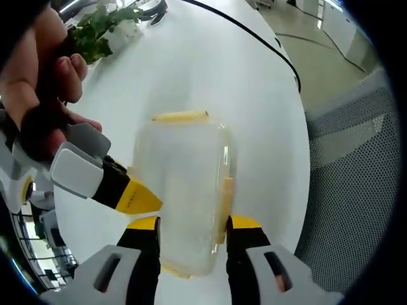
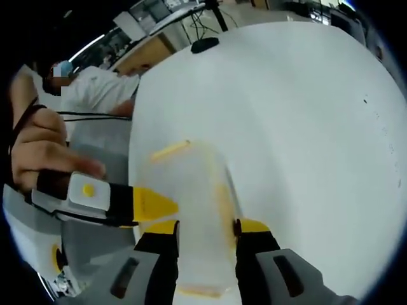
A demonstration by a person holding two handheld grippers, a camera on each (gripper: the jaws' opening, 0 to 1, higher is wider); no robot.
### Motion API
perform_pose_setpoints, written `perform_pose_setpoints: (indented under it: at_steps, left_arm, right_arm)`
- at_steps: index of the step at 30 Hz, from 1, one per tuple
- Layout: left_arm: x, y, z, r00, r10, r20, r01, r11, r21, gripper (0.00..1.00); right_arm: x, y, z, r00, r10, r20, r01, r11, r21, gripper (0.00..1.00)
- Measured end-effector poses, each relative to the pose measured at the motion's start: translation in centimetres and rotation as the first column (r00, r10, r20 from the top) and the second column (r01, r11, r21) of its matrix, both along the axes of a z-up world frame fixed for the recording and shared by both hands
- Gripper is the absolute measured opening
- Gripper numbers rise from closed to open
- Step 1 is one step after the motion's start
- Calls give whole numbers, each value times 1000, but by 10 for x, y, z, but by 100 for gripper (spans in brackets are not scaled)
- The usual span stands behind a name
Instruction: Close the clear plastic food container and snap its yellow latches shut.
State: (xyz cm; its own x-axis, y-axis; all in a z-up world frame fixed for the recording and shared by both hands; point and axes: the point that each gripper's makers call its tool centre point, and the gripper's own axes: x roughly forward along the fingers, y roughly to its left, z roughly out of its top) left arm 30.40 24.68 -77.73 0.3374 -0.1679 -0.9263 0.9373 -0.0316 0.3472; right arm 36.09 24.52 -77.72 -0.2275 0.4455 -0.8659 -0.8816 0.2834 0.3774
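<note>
Black-and-yellow jaws of my left gripper (image 1: 192,223) sit nearest the lens, spread apart with the clear plastic food container (image 1: 184,190) standing between them, near end of the box down between the tips. Can't tell if the pads press the walls or just flank them, so grip on the box: can't call it.

Container sits on the white table (image 1: 210,70), lid on top, blurry. One yellow latch (image 1: 180,117) on the container's far edge, another yellow latch (image 1: 225,202) along its right side by my right-hand jaw. W/ the blur I can't say if either is snapped down.

Other gripper's yellow tip (image 1: 135,197) pokes in from the container's left, touching or just beside its wall, a person's hand (image 1: 39,95) behind it. Green plant (image 1: 102,28) beyond the container, far left; black cable (image 1: 254,38) beyond it to the right.

Right gripper view: right gripper (image 2: 206,229) jaws also parted, container (image 2: 191,216) between them, same doubt re contact. Yellow latch (image 2: 170,150) at far edge. Left gripper's yellow tip (image 2: 152,204) at the container's left side, hand (image 2: 44,152) behind. Person in white (image 2: 95,89) beyond the table (image 2: 286,114) edge.
</note>
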Motion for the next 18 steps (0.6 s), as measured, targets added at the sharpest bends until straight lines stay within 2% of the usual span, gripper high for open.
perform_pose_setpoints:
  at_steps: [5,12,17,18]
  left_arm:
    - [-1,0,2,1000,1,-29,-1,1000,-3,40]
    - [0,0,2,999,-18,-42,18,1000,13,41]
    - [0,0,7,993,-8,-119,6,1000,-12,40]
    - [0,0,8,989,15,-150,-19,999,-27,40]
  right_arm:
    - [0,0,0,1000,-1,6,1,1000,10,34]
    - [0,0,1,999,16,29,-17,999,28,34]
    - [0,2,4,996,49,78,-51,998,32,33]
    - [0,2,5,995,52,87,-55,998,30,33]
